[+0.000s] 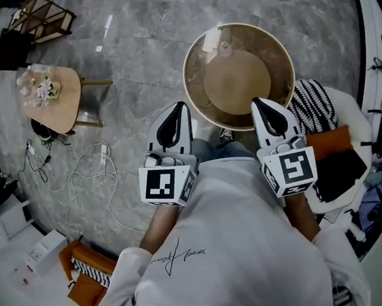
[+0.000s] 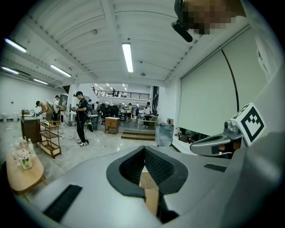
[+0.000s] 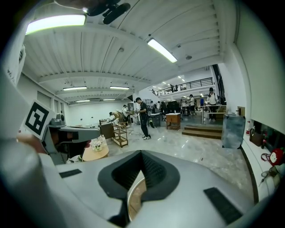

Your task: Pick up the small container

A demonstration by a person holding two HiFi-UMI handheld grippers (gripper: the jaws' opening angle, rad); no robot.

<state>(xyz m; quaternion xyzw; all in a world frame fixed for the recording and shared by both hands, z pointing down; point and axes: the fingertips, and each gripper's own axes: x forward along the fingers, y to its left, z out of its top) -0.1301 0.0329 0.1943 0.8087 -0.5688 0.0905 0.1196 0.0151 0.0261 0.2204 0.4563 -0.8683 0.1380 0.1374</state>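
Note:
A round glass-topped table (image 1: 203, 106) with a wooden base stands just ahead of me. A small pale object (image 1: 224, 47), perhaps the small container, sits on its far side; it is too small to tell. My left gripper (image 1: 176, 111) hangs at the table's near left edge, and my right gripper (image 1: 263, 103) is over its near right rim. Both are shut with nothing between the pads. In the left gripper view the jaws (image 2: 143, 151) meet at their tips, as do those in the right gripper view (image 3: 141, 154), where the table's rim (image 3: 135, 196) shows below.
A low oval wooden table with flowers (image 1: 62, 108) stands to the left, with cables (image 1: 84, 175) on the grey floor beside it. A striped cushion (image 1: 314, 104) and an orange one (image 1: 327, 141) lie on a seat at the right. People (image 2: 81, 118) stand far off.

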